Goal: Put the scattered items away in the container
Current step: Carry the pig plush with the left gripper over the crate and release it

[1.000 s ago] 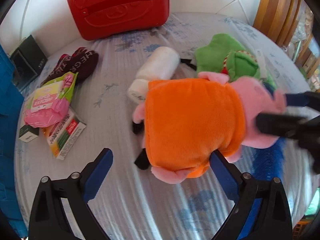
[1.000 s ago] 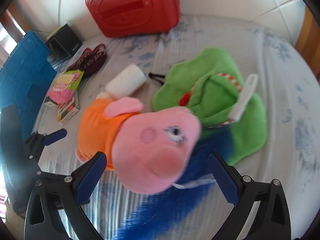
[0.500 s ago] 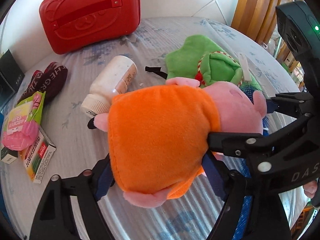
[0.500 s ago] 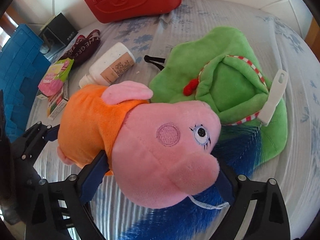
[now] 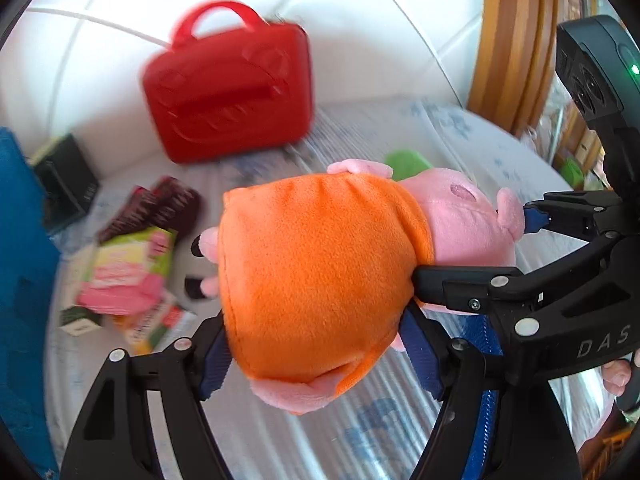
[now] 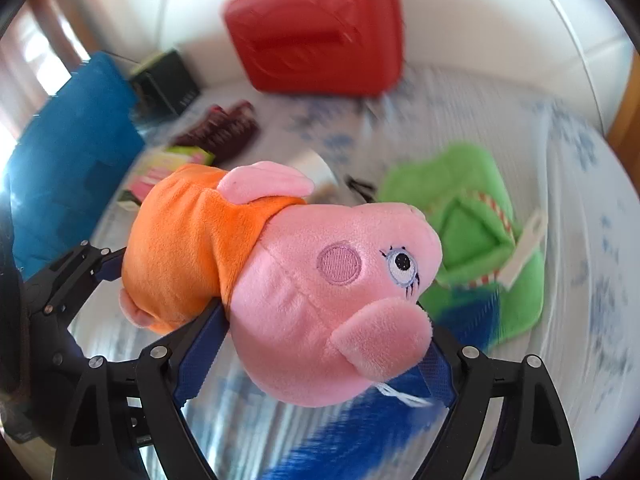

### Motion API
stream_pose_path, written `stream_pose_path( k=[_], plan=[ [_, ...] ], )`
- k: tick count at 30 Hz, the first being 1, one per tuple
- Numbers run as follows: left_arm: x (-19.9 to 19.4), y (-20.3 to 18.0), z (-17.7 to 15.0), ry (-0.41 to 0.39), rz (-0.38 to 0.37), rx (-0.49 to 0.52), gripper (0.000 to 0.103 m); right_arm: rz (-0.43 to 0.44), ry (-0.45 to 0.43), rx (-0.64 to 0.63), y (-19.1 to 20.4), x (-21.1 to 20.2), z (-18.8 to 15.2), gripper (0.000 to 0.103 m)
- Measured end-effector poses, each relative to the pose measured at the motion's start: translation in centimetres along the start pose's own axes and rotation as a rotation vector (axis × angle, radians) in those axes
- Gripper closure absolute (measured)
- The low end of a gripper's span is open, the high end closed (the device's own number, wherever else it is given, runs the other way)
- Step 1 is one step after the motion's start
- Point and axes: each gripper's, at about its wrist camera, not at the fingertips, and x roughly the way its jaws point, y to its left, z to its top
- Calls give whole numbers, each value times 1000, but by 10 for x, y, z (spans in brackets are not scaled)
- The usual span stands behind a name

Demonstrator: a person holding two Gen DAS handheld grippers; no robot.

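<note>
Now both grippers hold the pig plush toy (image 5: 320,272) clear of the striped, flower-printed worktop (image 5: 360,432). The left gripper (image 5: 316,356) has its fingers (image 5: 214,364) closed on the toy's orange body, their blue pads pressed into the fabric on either side; its jaws have just been narrowing onto it. The right gripper (image 6: 316,364) clamps the toy's pink head between its own fingers (image 6: 198,354), its jaws likewise having just been closing around the plush. In the left wrist view the right gripper's black frame (image 5: 540,288) reaches in beside the head, and a person's fingertip (image 5: 618,378) shows at its handle.

Beyond the toy, against the white tiled wall, stands the red case (image 5: 228,92), upright with its handle on top. Beside the toy's body end lie the pink and green packets (image 5: 128,276) and boxes, and past them a dark maroon item (image 5: 160,210), with a black box (image 5: 64,184) and a blue container (image 6: 68,152) farther off that way. On the toy's head side lies a green plush piece (image 6: 476,236) with red-and-white trim and a white tag. Much of the background is blurred.
</note>
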Motion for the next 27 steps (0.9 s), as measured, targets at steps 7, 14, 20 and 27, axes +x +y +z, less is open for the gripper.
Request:
stream_pose_path(
  k=[7, 14, 20, 27],
  plan=[
    [-84, 51, -2, -117, 116, -39, 29, 47, -99, -126, 76, -40, 25, 16],
    [-172, 132, -17, -216, 229, -94, 29, 108, -192, -270, 195, -70, 52, 16],
    [-263, 236, -32, -280, 360, -109, 28, 168, -267, -365, 329, -84, 80, 16],
    [-357, 384, -68, -265, 459, -156, 25, 233, -299, -489, 514, -83, 106, 16]
  ],
)
